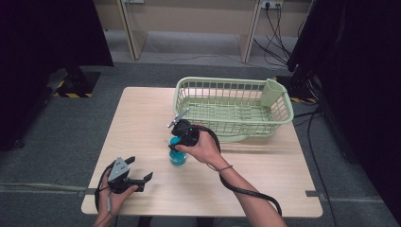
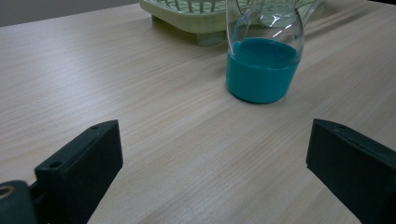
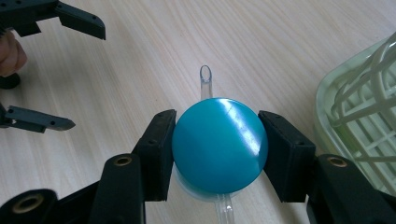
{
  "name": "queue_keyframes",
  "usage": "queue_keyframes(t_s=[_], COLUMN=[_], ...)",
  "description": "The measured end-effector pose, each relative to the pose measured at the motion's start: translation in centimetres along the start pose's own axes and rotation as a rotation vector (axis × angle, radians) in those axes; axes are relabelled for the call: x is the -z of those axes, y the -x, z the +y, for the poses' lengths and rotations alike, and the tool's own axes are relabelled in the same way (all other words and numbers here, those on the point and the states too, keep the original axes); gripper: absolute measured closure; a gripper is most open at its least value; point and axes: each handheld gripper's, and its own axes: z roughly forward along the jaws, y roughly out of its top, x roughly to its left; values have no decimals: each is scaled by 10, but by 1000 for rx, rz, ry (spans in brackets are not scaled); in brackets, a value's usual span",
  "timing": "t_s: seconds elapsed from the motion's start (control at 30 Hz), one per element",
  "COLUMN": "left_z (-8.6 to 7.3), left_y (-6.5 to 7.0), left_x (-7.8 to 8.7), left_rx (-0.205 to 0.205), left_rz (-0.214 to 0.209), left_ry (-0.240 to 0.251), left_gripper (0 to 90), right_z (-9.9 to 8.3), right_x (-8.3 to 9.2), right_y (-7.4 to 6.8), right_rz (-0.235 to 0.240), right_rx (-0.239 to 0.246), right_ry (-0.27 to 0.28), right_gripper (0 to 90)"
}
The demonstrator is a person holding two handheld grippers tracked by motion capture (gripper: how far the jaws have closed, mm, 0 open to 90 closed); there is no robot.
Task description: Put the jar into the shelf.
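Sitting between the right gripper's (image 3: 217,154) jaws, the teal-lidded cup (image 3: 219,144) is clamped.

High view looks forward and down over the whole worktop (image 1: 142,123). Left gripper view sits low, near the surface, facing the teal cup (image 2: 262,70) side-on. Right gripper view looks straight down, very close (same cup (image 3: 219,144), basket (image 3: 369,130) edge shared).
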Motion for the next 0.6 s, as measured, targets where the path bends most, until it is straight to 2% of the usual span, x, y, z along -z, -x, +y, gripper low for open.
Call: queue_keyframes(t_s=[0.13, 0.6], left_z=[0, 0], left_y=[0, 1], left_x=[0, 0], left_rx=[-1, -7], left_rz=[0, 3], left_ry=[0, -4], left_gripper=[33, 33], right_z=[-1, -3], right_x=[10, 50], right_y=[-3, -14], right_rz=[10, 8], right_rx=[-1, 28], right_ry=[30, 75], right_gripper=[487, 487])
